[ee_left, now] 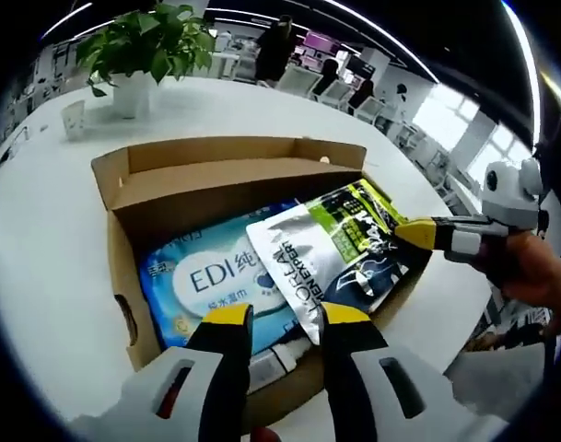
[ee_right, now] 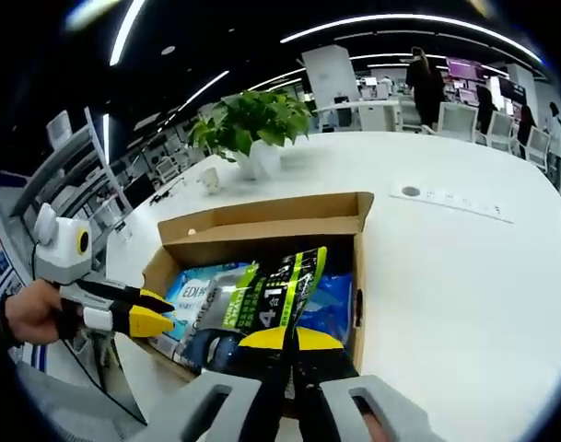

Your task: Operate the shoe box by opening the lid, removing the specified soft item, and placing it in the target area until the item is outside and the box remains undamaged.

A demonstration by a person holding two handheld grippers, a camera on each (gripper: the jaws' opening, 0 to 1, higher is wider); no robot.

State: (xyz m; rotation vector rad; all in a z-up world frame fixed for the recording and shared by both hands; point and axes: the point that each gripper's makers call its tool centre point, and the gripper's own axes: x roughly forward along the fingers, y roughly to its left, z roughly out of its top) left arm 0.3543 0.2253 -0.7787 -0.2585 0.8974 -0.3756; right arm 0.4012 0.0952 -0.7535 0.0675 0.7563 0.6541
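Note:
An open cardboard shoe box point(ee_left: 225, 152) point(ee_right: 262, 214) sits on a white table, its lid flap folded back at the far side. Inside lies a blue wet-wipes pack point(ee_left: 206, 276) point(ee_right: 190, 290). On top of it rests a soft silver, black and green pouch point(ee_left: 331, 253) point(ee_right: 271, 299), tilted up at one end. My right gripper point(ee_right: 289, 339) point(ee_left: 414, 233) is shut on that raised end. My left gripper point(ee_left: 286, 315) point(ee_right: 149, 311) is open at the box's near edge, with nothing between its yellow tips.
A potted plant point(ee_left: 146, 46) point(ee_right: 252, 124) and a small white cup point(ee_left: 74, 118) point(ee_right: 209, 180) stand on the table beyond the box. The table point(ee_right: 446, 276) spreads wide to one side. Chairs and people are in the background.

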